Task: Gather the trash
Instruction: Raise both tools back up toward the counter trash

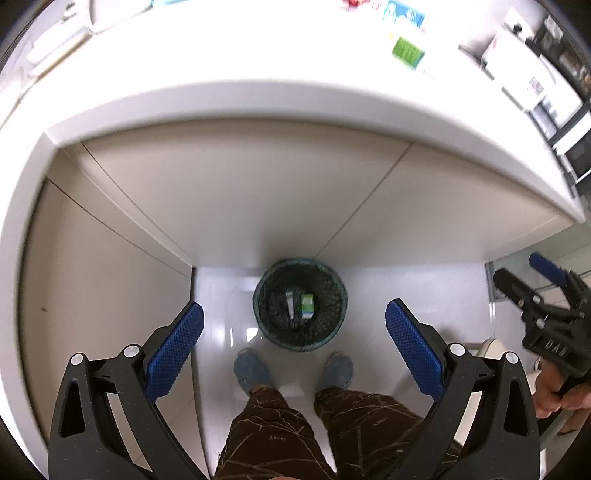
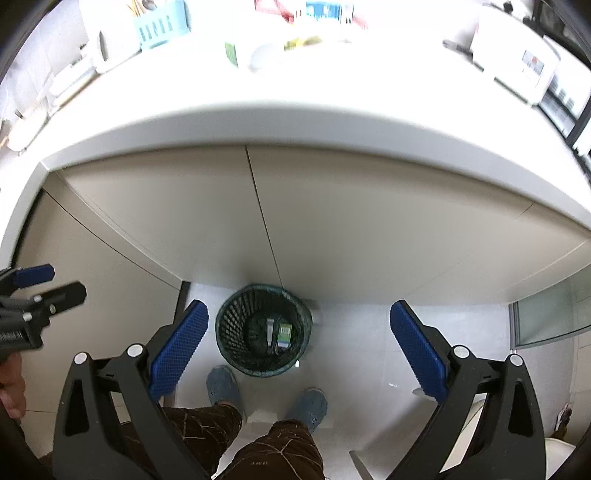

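A dark mesh waste bin [image 1: 334,291] stands on the white floor against the cabinet front; it also shows in the right wrist view [image 2: 231,325]. Inside it lie a green carton [image 1: 307,305] and a grey packet [image 1: 290,304], also seen as the carton [image 2: 284,334] and the packet [image 2: 271,331]. My left gripper [image 1: 294,328] is open and empty, high above the bin. My right gripper [image 2: 298,330] is open and empty, also above the bin; it shows at the right edge of the left wrist view [image 1: 517,280].
A white countertop [image 1: 258,96] juts out above the beige cabinet doors [image 2: 332,221]. On it lie a green box [image 1: 406,51], a blue carton [image 2: 328,9], a light blue basket [image 2: 160,24] and a white appliance [image 2: 517,62]. The person's slippers [image 1: 252,371] stand just before the bin.
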`<state>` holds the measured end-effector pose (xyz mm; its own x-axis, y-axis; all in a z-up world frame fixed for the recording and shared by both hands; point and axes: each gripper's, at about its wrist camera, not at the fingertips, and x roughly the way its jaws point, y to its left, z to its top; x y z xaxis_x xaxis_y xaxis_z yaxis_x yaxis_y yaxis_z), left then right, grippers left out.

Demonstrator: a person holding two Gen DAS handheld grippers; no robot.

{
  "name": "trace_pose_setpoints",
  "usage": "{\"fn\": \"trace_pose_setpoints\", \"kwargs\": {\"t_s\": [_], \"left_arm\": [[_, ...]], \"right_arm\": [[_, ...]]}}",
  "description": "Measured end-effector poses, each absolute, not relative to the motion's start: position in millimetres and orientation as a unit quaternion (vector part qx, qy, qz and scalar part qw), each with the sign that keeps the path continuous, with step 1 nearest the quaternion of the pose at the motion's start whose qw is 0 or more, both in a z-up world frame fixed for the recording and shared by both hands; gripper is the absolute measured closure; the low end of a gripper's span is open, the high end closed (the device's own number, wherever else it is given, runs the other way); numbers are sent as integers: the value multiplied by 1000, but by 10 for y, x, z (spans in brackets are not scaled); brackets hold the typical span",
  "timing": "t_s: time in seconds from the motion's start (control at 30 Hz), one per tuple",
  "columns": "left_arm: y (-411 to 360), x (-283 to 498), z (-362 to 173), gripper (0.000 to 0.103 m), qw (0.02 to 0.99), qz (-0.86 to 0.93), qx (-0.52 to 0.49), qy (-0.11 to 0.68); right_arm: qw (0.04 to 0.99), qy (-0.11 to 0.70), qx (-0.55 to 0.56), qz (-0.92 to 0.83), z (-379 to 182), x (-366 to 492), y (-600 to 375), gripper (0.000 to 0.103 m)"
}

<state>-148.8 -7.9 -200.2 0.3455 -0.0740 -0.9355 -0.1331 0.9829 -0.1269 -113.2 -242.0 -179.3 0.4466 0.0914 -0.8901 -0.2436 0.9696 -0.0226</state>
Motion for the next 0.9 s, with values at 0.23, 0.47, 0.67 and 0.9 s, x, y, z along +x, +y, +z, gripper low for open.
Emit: {"fn": "trace_pose_setpoints", "kwargs": {"t_s": [0.23, 0.47, 0.67, 0.9], "left_arm": [[4, -1367, -1231, 6, 846, 11, -84, 526], [164, -1159, -658, 6, 871, -3, -81, 485], [345, -965, -228, 6, 880, -22, -68, 470], [419, -720, 82, 6, 887, -32, -52, 457]], "right_arm": [[876, 470, -56, 96, -1051, -1065, -2389, 8], [897, 431, -25, 92, -380, -910, -2276, 8], [910, 407, -18, 79, 52, -769, -2155, 8], [919, 389, -6, 68, 257, -637, -2146, 8]]}}
